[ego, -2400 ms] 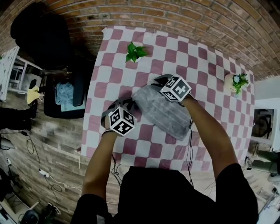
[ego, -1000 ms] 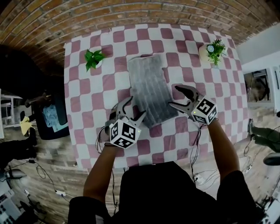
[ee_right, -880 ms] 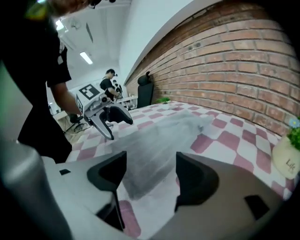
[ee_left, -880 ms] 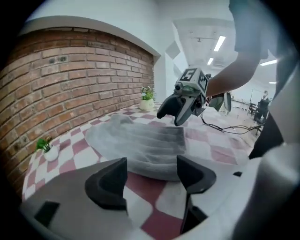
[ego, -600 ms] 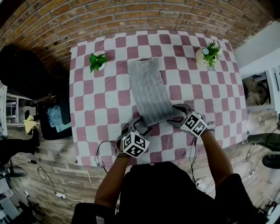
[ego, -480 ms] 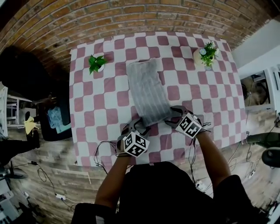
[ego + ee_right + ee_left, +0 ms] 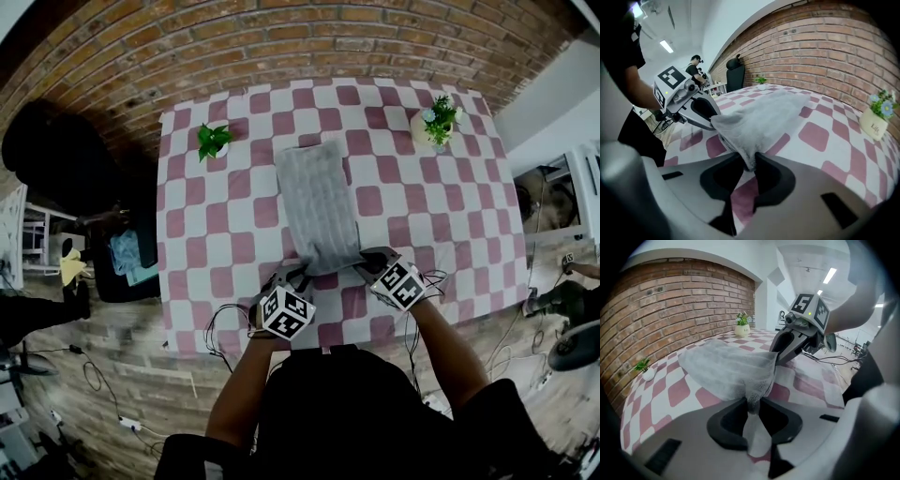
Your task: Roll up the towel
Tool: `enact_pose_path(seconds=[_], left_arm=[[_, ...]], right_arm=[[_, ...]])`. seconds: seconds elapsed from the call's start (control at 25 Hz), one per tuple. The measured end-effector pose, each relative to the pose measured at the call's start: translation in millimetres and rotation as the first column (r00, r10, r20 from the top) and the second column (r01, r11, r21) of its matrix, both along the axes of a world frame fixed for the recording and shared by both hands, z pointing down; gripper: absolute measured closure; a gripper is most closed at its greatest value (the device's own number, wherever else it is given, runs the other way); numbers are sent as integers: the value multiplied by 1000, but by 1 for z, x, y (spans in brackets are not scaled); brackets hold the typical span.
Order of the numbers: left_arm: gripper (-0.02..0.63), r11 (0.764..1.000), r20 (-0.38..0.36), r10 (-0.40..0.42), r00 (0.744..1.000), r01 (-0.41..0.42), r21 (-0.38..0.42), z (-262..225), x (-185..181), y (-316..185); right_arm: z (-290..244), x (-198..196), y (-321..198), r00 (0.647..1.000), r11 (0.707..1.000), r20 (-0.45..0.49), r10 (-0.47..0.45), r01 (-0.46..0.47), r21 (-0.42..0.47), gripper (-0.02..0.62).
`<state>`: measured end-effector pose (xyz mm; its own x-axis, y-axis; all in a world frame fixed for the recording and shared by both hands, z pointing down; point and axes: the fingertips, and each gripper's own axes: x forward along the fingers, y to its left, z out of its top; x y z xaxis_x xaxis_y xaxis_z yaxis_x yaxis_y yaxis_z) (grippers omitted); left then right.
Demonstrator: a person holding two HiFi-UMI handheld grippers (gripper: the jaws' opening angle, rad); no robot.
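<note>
Red brick wall (image 7: 281,37) along the far side of the bench (image 7: 450,225). Pink and white squares all over the bench cloth. Small green plant (image 7: 214,141) near the far left corner, white pot of flowers (image 7: 433,120) near the far right one. Brown wooden floor (image 7: 141,375) below, with thin wires (image 7: 98,380) lying on it. Black box (image 7: 131,267) on the floor at the left. Black chair (image 7: 736,69) by the bricks. White wall (image 7: 553,103) at the right. Long bright lights (image 7: 829,275) up on the white ceiling.
</note>
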<state>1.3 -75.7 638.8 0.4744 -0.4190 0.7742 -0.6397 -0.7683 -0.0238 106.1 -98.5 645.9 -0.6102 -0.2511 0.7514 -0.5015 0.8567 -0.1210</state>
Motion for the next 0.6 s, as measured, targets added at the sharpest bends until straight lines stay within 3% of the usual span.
enact_pose_path(seconds=[0.28, 0.48, 0.6], left_arm=[[526, 999, -6, 1, 1000, -2, -54, 2, -12, 58], [516, 997, -7, -14, 1000, 14, -77, 3, -11, 94], [432, 999, 29, -27, 999, 28, -32, 6, -14, 101]], right_arm=[[-2, -8, 71, 998, 998, 11, -55, 55, -13, 526], [2, -3, 104, 998, 997, 55, -43, 46, -54, 514], [4, 3, 110, 995, 996, 44, -85, 84, 7, 416]])
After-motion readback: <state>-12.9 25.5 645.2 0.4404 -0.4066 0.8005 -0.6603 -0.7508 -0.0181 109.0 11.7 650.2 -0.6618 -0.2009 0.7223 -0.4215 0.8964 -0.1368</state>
